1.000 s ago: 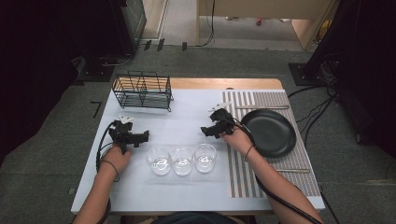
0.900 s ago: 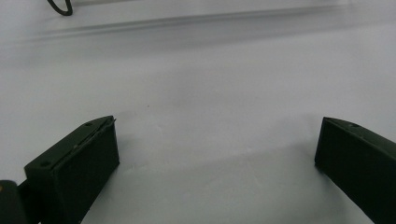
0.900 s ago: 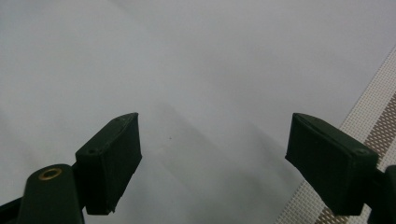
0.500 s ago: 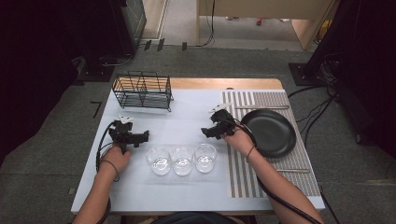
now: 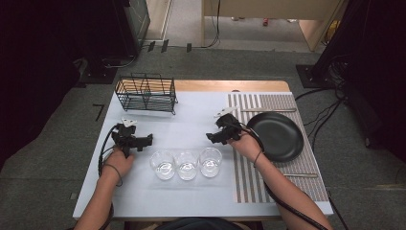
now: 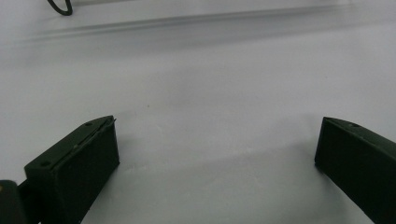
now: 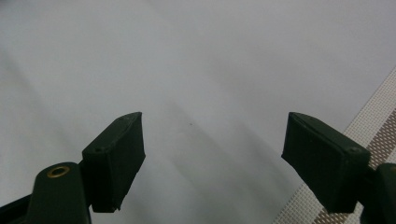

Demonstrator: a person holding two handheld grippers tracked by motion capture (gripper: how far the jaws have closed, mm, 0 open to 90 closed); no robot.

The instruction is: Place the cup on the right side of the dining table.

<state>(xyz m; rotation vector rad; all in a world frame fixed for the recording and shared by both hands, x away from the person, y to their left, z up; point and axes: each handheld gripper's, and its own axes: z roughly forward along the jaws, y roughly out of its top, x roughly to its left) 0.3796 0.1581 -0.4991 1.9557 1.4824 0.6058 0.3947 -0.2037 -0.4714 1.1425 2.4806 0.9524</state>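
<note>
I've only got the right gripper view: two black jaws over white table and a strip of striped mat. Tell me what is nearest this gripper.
Observer: The right gripper hovers just above and behind the rightmost of three glasses set in a row.
Operator: Say what lies on the mat.
Observer: A black plate, right beside your hand.
Operator: Report the left gripper.
Observer: The left gripper sits left of the leftmost glass, jaws wide apart with nothing but table between them.
Operator: Name anything at the back.
Observer: A black wire rack stands at the table's far left.
</note>
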